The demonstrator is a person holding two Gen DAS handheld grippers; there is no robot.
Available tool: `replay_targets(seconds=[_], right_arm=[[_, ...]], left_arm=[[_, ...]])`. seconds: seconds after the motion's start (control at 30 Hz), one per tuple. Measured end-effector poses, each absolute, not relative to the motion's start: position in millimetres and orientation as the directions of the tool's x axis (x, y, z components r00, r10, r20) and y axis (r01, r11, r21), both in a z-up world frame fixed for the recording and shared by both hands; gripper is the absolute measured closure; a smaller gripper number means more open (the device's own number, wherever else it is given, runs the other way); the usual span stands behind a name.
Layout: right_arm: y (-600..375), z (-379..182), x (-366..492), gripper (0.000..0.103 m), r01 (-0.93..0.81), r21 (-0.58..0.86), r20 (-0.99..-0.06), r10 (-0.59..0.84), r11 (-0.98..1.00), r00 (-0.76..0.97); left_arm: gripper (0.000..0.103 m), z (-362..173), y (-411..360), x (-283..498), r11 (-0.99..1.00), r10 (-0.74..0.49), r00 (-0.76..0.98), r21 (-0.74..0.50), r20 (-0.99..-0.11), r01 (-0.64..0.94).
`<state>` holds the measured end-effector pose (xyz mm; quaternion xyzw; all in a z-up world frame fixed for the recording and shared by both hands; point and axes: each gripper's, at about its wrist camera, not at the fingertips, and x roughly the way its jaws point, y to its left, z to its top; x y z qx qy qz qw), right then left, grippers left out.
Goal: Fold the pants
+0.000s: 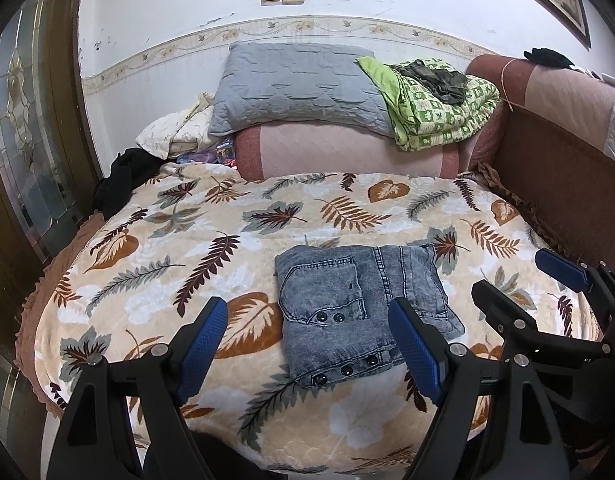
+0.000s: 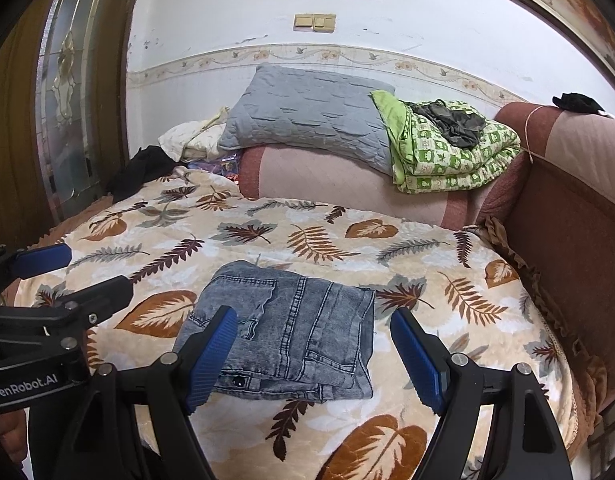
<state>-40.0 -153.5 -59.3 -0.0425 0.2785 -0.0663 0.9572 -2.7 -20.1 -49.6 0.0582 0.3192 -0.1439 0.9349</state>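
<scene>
Left gripper [image 1: 307, 336]: jaws spread wide, nothing between the pads, hovering above the bed. Right gripper [image 2: 313, 348]: the same, wide and empty.

Folded jeans [image 1: 359, 316]: compact grey-blue denim stack, lying free on the leaf-print blanket [image 1: 147, 248], at 12 o'clock of both grippers, touched by neither.

Risk, judged: a pad dragged over the top layer could peel the fold open; the plush blanket may ruck and skew the stack.

Surroundings: grey pillow [image 1: 291, 84] at 12 o'clock far, green patterned quilt [image 1: 439, 108] at 1 o'clock, brown sofa back [image 1: 555, 168] at 2 o'clock, wooden glazed door [image 1: 31, 120] at 10 o'clock.
</scene>
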Motion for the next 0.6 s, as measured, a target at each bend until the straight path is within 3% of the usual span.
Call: replay_targets(seconds=[0.6], right_arm=[[-130, -66, -23, 0.021, 0.067, -0.171, -0.550, -0.152, 0.983, 0.821]], left_arm=[[0.020, -61, 8, 15, 0.972, -0.186, 0.762, -0.002, -0.621, 0.235]])
